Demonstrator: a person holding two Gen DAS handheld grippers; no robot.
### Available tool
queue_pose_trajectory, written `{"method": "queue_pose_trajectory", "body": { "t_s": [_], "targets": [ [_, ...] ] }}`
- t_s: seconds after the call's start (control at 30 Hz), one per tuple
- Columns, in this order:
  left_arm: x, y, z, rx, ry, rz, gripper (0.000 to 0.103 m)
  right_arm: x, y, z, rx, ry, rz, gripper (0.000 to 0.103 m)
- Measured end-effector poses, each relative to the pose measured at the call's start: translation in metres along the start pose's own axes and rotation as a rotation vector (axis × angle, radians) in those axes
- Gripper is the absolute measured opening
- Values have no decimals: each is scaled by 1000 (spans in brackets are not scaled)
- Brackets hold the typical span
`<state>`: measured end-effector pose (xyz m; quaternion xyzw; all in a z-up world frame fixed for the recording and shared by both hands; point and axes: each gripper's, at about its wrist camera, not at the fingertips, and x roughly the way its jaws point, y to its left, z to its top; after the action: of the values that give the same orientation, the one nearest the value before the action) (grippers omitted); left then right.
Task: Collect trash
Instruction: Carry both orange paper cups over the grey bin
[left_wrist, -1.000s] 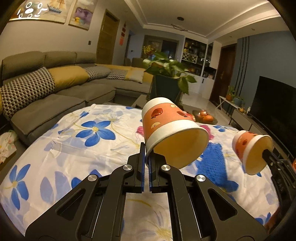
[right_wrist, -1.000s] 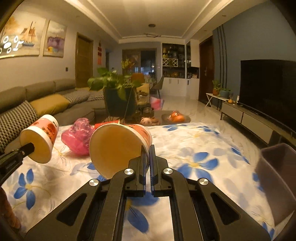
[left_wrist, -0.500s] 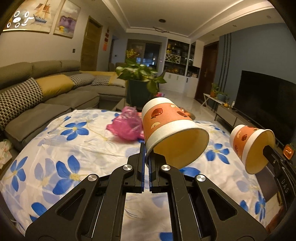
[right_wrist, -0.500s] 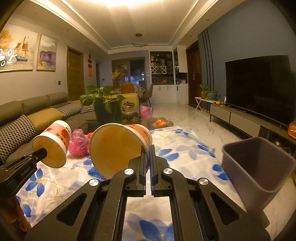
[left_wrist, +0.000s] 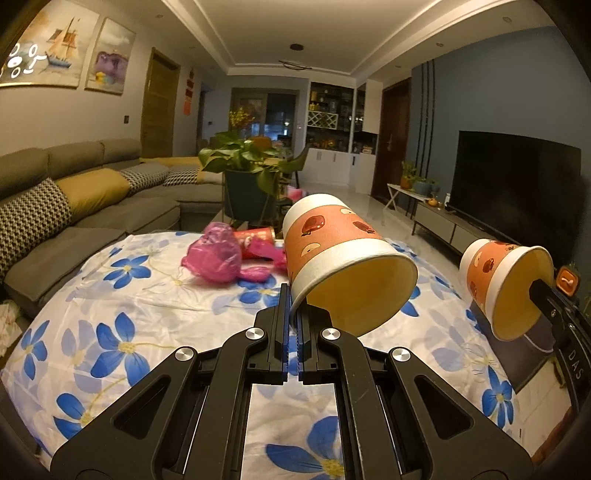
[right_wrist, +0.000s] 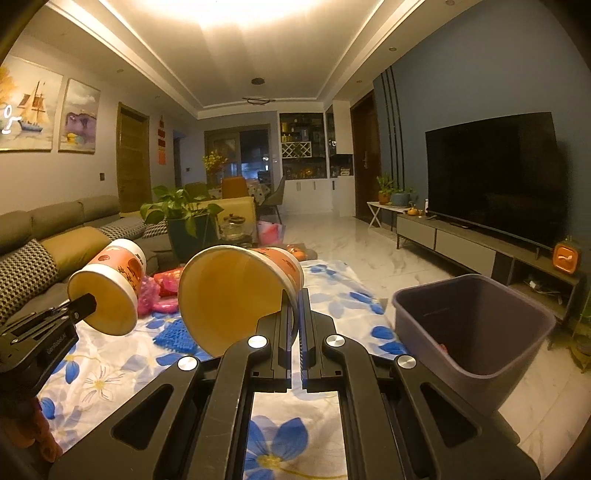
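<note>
Right now my left gripper (left_wrist: 291, 314) clenched on rim of cup (left_wrist: 340, 258), right gripper (right_wrist: 294, 314) clenched on rim of second cup (right_wrist: 236, 295). Two cups counted, both tipped sideways, empty, lifted above floral cloth (left_wrist: 110, 332). Bin (right_wrist: 472, 325) just right of table, something small and reddish inside, I think. One pink bag (left_wrist: 216, 258) on cloth.

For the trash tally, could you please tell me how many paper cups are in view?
2: one paper cup pinched by its rim in the left gripper, the other cup likewise in the right gripper. More may be hidden.
</note>
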<state>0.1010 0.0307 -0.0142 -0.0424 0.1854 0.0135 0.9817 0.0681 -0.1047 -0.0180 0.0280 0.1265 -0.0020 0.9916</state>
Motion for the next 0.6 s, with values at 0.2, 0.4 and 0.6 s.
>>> {"method": "queue_pose_trajectory", "body": {
  "t_s": [0.2, 0.4, 0.6],
  "targets": [
    [0, -23, 0, 30, 0, -25, 2, -6, -16, 0, 8, -14, -34, 4],
    [4, -50, -1, 63, 2, -59, 2, -8, -38, 0, 25, -24, -75, 4],
    [12, -83, 0, 104, 5, -118, 2, -10, -67, 2, 37, -35, -145, 4]
  ]
}}
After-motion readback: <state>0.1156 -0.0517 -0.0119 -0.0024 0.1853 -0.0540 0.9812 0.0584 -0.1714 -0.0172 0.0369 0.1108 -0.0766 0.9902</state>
